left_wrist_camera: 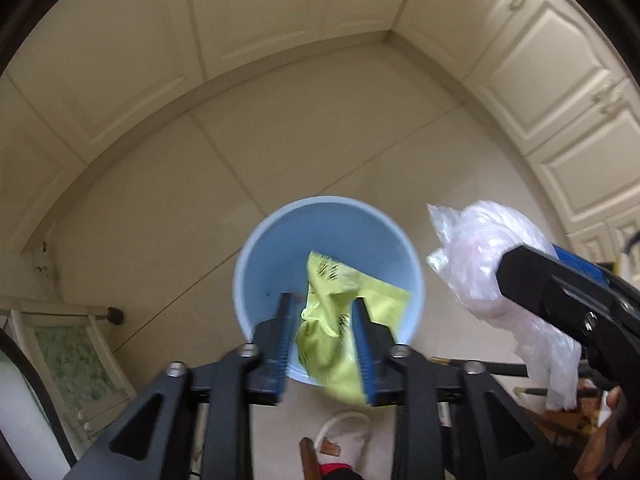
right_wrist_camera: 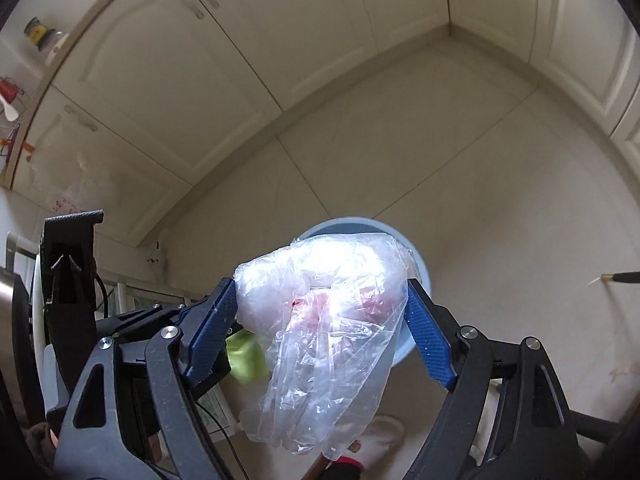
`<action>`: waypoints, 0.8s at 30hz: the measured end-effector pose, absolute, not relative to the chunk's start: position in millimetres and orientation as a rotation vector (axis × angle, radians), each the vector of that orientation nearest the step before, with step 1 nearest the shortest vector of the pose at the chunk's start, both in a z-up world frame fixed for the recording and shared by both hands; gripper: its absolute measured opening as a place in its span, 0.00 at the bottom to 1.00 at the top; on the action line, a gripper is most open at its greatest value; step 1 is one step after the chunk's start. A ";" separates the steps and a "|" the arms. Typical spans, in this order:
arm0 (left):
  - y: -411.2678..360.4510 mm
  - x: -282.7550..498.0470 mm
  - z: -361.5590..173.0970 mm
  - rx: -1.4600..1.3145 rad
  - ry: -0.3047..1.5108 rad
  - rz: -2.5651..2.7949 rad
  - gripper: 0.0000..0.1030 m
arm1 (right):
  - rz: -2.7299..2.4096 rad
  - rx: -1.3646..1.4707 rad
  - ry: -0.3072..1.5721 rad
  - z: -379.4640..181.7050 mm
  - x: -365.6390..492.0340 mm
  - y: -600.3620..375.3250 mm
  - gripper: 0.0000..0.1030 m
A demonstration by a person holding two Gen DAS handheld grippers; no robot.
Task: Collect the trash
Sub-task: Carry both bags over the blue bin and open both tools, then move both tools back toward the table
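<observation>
Left wrist view, and the left claw (left_wrist_camera: 322, 300) is poised directly over the round pale-blue plastic bin (left_wrist_camera: 256, 256) on the tiled floor (left_wrist_camera: 160, 208). Between its blue pads sits a crumpled yellow-green plastic wrapper (left_wrist_camera: 340, 320); the pads stand a little apart, touching the wrapper's sides at most, so I can't tell whether it is pinched or already slipping free. Part of the wrapper hangs over the bin's near rim, part reaches inside.

Just beside it, to the right, comes the right claw (left_wrist_camera: 500, 264) with a bunched clear plastic bag (left_wrist_camera: 476, 256), beside the bin and not yet over its mouth.

Right wrist view: the right claw (right_wrist_camera: 322, 292) is spread wide with the clear plastic bag (right_wrist_camera: 320, 340) filling the gap, pinkish scraps showing through the film. The pads press its flanks, so I judge it held. Beyond the bag, the bin's rim (right_wrist_camera: 348, 222) peeks out on the floor.

Judging progress: two pieces gathered and brought to the bin, neither clearly dropped in. What remains is letting both go inside. Farther off, cream cabinet doors (left_wrist_camera: 280, 12) line the corner.
</observation>
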State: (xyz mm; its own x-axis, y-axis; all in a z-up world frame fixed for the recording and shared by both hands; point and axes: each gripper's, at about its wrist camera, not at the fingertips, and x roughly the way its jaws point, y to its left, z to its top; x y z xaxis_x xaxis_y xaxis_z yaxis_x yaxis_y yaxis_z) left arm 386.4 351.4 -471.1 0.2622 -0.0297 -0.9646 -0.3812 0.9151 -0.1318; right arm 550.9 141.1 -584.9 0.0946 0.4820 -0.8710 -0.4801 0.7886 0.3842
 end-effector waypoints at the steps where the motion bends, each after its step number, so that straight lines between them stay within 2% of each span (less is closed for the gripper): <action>1: 353.2 386.7 -474.4 -0.389 1.291 0.255 0.38 | 0.716 0.008 1.309 -590.9 553.5 143.5 0.79; 3: 349.6 390.5 -475.1 -0.426 1.295 0.270 0.49 | 0.720 0.019 1.331 -599.4 558.6 147.2 0.83; 6: 350.0 384.7 -474.1 -0.447 1.294 0.301 0.49 | 0.740 0.042 1.344 -606.3 560.3 147.5 0.85; 9: 362.0 384.7 -460.2 -0.450 1.298 0.348 0.50 | 0.744 0.049 1.327 -602.7 558.1 148.0 0.91; 14: 355.0 381.3 -419.6 -0.435 1.246 0.419 0.51 | 0.776 0.040 1.295 -583.0 549.8 146.5 0.96; 21: 320.4 343.3 -309.5 -0.372 1.012 0.448 0.51 | 0.730 -0.060 1.069 -486.8 512.1 133.0 0.97; 24: 291.4 328.3 -254.1 -0.333 0.872 0.418 0.57 | 0.707 -0.105 0.917 -428.7 484.2 115.2 1.00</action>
